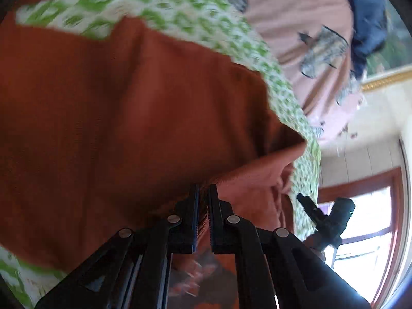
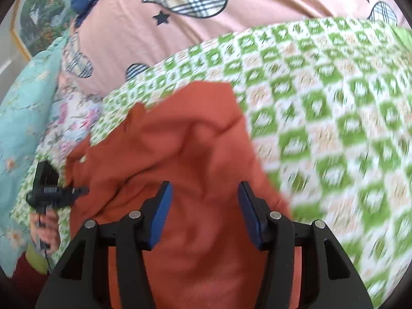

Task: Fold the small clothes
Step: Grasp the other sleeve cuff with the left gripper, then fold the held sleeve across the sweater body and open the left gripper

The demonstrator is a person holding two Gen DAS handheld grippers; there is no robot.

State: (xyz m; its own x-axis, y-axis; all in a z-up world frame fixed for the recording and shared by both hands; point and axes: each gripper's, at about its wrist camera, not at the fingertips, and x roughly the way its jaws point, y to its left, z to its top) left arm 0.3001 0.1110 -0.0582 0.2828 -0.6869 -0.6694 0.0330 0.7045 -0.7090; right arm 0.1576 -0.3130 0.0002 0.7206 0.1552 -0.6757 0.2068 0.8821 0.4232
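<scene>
Orange garment (image 2: 185, 139) on green-patterned sheet (image 2: 334, 118). Left gripper (image 1: 203, 193) pinching the garment's edge; right gripper (image 2: 203, 193) wide above it.

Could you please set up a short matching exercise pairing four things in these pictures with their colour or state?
Things:
1. left tool
2. right tool
3. orange garment
4. checked cloth

Descriptions:
A. green and white
B. open, above the fabric
C. rust orange, rumpled
D. shut on a fabric edge

Pairs: 1-D, 2-B, 3-C, 4-A
</scene>
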